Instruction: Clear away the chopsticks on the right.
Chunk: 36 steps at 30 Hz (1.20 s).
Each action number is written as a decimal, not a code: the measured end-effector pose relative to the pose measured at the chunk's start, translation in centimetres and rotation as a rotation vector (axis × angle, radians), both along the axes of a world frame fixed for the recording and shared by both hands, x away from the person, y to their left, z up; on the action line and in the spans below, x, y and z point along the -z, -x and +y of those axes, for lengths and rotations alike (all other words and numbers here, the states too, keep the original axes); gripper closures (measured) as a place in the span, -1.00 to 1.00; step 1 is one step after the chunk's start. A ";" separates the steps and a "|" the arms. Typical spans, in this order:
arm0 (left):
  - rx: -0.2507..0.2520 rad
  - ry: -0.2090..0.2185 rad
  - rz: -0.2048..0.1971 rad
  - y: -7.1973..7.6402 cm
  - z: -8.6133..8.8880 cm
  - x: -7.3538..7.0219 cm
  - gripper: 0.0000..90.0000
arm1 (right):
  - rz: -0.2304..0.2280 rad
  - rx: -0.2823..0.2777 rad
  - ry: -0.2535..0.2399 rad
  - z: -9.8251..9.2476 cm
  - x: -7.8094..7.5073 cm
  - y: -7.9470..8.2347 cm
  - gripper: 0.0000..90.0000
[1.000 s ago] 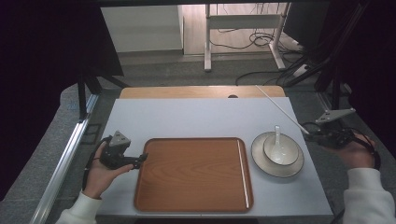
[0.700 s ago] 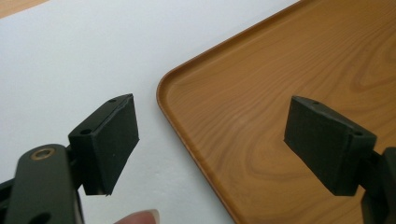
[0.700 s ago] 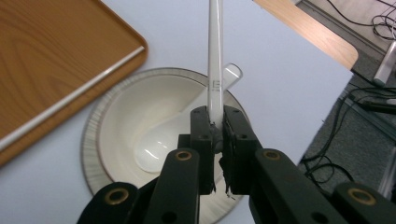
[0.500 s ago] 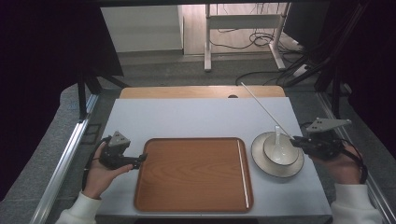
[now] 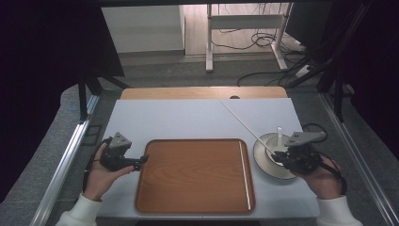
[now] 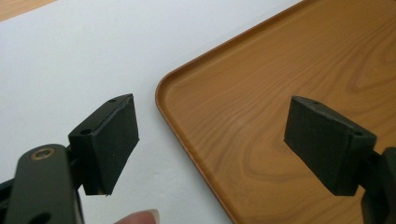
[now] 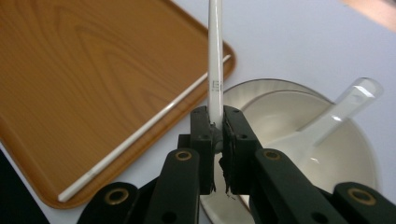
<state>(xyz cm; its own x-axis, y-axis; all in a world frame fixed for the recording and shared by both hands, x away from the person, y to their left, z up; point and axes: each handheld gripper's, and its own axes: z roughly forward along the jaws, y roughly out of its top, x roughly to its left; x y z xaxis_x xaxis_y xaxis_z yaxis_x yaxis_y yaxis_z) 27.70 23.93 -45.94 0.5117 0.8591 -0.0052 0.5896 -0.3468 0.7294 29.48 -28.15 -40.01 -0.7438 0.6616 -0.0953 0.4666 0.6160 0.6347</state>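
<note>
Your right gripper is pinching a white chopstick at its lower end, jaws pressed tight on it, and it has carried that stick in from the table's right edge to just above the bowl at 4 o'clock on the table. The stick slants up and away toward 11 o'clock. Its twin, the second chopstick, already lies along the right edge of the wooden tray, so I'd judge your next job is to lay this one beside it. A white spoon rests in the bowl. Your left gripper has stayed put at 9 o'clock, jaws spread wide and holding nothing, straddling the tray's rim.
</note>
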 end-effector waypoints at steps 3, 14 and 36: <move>-0.001 -0.003 0.003 0.0 0.1 0.0 -0.62 | 0.021 -0.017 0.016 1.3 0.6 -0.1 0.88; 0.003 -0.003 0.002 0.0 0.0 0.1 -0.62 | 0.096 -0.074 0.088 5.2 3.0 -0.3 0.88; 0.007 -0.005 -0.001 0.1 0.0 0.0 -0.62 | 0.203 -0.122 0.199 8.9 6.6 0.2 0.88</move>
<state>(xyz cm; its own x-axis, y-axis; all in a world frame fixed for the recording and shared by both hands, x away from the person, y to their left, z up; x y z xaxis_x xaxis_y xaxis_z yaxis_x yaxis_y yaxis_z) 27.57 23.89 -45.95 0.5175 0.8557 0.0000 0.5866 -0.3547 0.7280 29.24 -19.29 -46.65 -0.8336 0.5495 -0.0555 0.4864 0.7781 0.3975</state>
